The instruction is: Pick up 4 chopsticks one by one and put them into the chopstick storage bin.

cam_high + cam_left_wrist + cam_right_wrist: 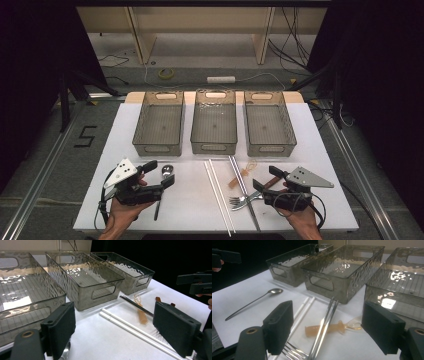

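Standing side by side, three grey bins (215,145) hold nothing.

Each gripper is matte black, the left gripper (159,174) and the right gripper (267,178) alike, with two blocky rectangular jaws. A grey three-cornered plate dotted with small dark holes tops each. Black cables trail from both, and brass-coloured rings sit at the jaw bases.

High view overhead facing forward, gripper views low and close over the table (320,135), all sharing three bins (214,122).
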Action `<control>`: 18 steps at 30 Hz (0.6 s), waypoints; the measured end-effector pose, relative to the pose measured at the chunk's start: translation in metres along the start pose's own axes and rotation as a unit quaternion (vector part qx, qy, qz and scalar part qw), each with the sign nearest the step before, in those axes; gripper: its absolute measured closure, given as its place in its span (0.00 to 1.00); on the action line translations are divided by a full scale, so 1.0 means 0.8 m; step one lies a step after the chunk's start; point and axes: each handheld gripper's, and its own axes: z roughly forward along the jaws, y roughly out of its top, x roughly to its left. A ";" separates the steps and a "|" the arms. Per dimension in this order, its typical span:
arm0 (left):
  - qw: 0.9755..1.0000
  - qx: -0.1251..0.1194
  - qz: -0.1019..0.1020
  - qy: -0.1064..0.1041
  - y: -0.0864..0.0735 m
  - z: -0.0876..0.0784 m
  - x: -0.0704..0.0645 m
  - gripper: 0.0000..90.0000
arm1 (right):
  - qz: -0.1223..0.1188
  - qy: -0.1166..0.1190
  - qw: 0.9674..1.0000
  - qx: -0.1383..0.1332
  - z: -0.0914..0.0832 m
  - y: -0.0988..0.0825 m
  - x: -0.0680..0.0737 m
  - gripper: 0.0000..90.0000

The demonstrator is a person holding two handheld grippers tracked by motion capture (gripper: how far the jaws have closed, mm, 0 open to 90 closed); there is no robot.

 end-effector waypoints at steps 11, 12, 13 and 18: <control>1.000 0.001 -0.001 0.000 0.000 0.000 0.000 0.20 | 0.010 0.006 1.000 0.020 0.002 0.005 -0.004 0.37; 1.000 0.001 -0.001 0.000 0.000 0.000 0.000 0.20 | 0.020 0.012 0.999 0.028 0.003 0.008 -0.006 0.38; 1.000 0.001 -0.001 0.000 0.000 0.000 0.000 0.20 | 0.020 0.012 0.999 0.028 0.003 0.008 -0.006 0.38; 1.000 0.000 -0.002 0.002 0.000 0.000 0.001 0.20 | 0.048 0.027 0.995 0.079 0.012 0.018 -0.011 0.45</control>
